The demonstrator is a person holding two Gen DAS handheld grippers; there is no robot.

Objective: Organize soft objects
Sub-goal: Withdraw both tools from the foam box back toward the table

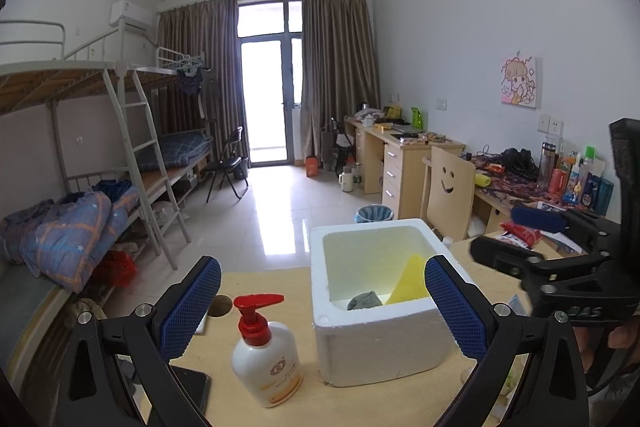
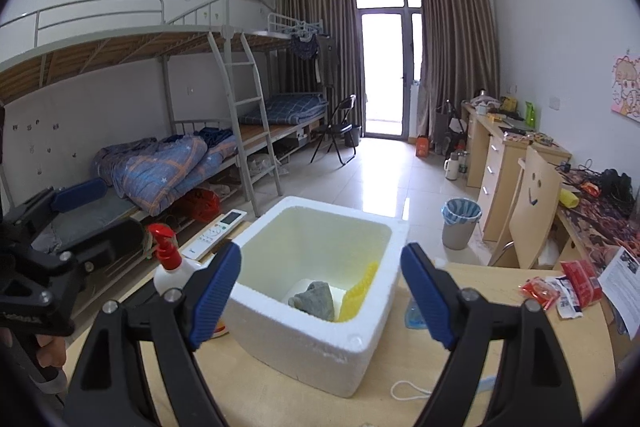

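A white foam box [image 1: 380,343] stands on the wooden table; it also shows in the right wrist view [image 2: 308,343]. Inside lie a grey cloth [image 1: 364,301] [image 2: 314,299] and a yellow sponge [image 1: 410,281] [image 2: 358,293]. My left gripper [image 1: 320,303] is open and empty, raised before the box and the soap bottle. My right gripper [image 2: 320,291] is open and empty, above the box's near side. The right gripper also appears at the right of the left wrist view [image 1: 560,255]; the left gripper appears at the left of the right wrist view [image 2: 60,227].
A white pump bottle [image 1: 266,359] [image 2: 172,267] with a red top stands left of the box. A dark phone [image 1: 192,387] lies at the near left. A white remote [image 2: 218,231], red packets [image 2: 568,285], a paper sheet [image 2: 626,285] and a face mask [image 2: 416,391] lie on the table.
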